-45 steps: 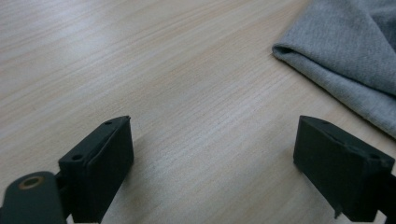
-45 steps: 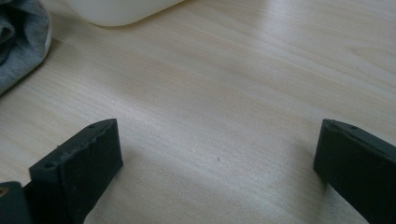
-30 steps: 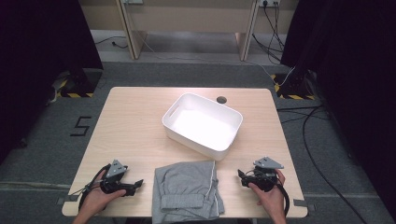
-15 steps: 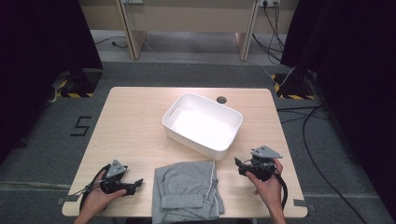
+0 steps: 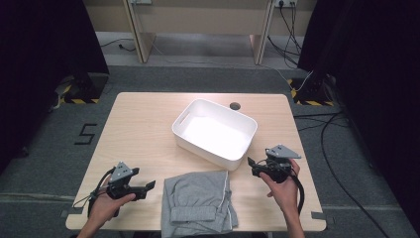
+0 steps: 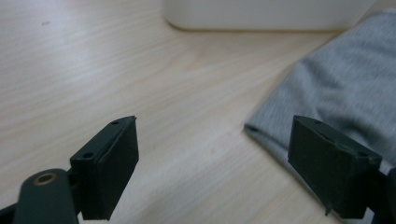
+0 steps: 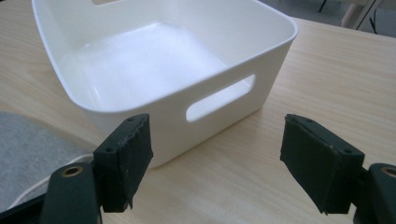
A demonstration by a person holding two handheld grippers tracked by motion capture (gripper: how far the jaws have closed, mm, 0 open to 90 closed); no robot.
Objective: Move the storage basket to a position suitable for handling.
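The right claw (image 5: 253, 164) has moved up the counter (image 5: 143, 129) since a second ago and now sits just beside the white bin's (image 5: 214, 131) near right corner, jaws wide and empty, facing the bin's (image 7: 154, 70) handle slot. The left claw (image 5: 148, 186) is unmoved at the near left, jaws wide, nothing held, pointing at the folded grey shorts (image 5: 198, 203), whose edge (image 6: 336, 88) lies just ahead of it.
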